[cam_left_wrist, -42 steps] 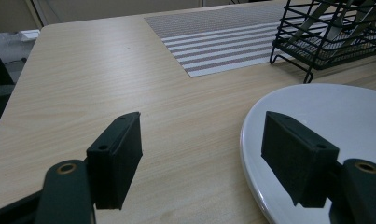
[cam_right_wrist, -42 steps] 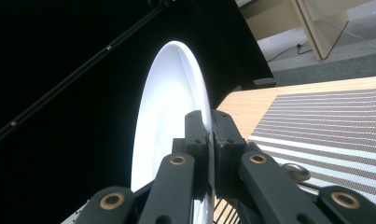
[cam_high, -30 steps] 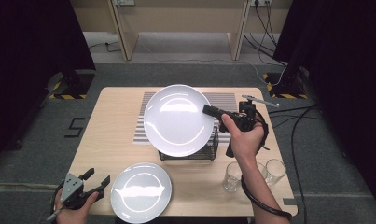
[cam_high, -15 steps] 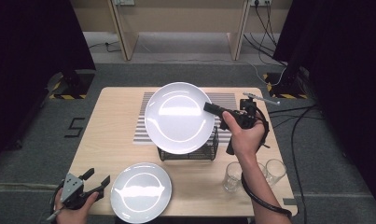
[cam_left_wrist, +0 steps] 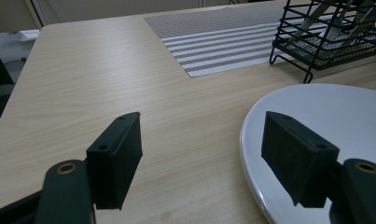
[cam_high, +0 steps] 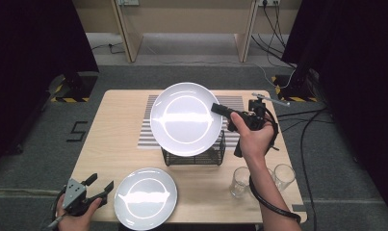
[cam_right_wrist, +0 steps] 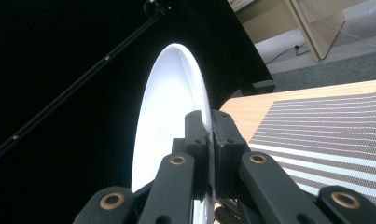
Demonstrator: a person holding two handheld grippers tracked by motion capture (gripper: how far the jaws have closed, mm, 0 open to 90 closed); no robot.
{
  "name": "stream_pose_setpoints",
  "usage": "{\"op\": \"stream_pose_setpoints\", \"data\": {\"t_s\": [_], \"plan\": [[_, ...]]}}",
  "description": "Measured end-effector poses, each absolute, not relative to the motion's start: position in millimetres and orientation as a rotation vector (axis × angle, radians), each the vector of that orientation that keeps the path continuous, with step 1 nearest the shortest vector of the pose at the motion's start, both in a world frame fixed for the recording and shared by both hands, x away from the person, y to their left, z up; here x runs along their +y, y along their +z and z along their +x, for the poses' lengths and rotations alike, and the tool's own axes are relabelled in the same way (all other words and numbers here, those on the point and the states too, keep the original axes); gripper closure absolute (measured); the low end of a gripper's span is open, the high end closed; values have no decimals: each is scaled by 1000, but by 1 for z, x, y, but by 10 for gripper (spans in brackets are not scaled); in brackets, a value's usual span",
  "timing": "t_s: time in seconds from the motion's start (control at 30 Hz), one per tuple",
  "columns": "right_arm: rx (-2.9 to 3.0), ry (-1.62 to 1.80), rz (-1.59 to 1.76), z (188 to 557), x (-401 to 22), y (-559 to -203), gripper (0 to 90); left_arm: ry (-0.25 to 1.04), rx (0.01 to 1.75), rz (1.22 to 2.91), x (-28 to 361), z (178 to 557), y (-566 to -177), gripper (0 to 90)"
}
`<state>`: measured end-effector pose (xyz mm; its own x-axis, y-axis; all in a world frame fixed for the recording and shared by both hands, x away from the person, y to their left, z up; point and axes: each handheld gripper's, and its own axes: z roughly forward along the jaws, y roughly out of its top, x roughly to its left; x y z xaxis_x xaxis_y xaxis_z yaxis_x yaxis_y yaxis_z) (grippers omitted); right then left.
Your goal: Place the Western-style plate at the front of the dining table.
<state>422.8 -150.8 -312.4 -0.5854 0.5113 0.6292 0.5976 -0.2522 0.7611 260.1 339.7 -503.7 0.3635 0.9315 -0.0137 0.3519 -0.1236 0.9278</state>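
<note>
Dark curtains ring the table point(cam_high: 119, 139). Above its wire rack point(cam_high: 194, 155), the right gripper point(cam_high: 216, 109) pinches a plate point(cam_high: 184, 118) by its rim; stiff, slick, breakable, it wants a firm edge grip. Left gripper point(cam_high: 99, 183) gapes empty beside a second plate point(cam_high: 146, 197).

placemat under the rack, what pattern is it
Grey and white stripes on the placemat, showing best in the left gripper view beside the black wire rack.

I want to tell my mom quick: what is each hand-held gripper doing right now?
Left hand-held gripper: open, holding nothing, beside the flat plate.
Right hand-held gripper: closed on the rim of the raised plate above the rack.
</note>
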Motion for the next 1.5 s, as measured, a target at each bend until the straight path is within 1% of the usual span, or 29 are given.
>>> {"op": "stream_pose_setpoints", "data": {"t_s": [1.5], "plan": [[-1815,-2005,-1417,439,-155,-305,866,764,1156,1674,340,260,-504,286]]}}
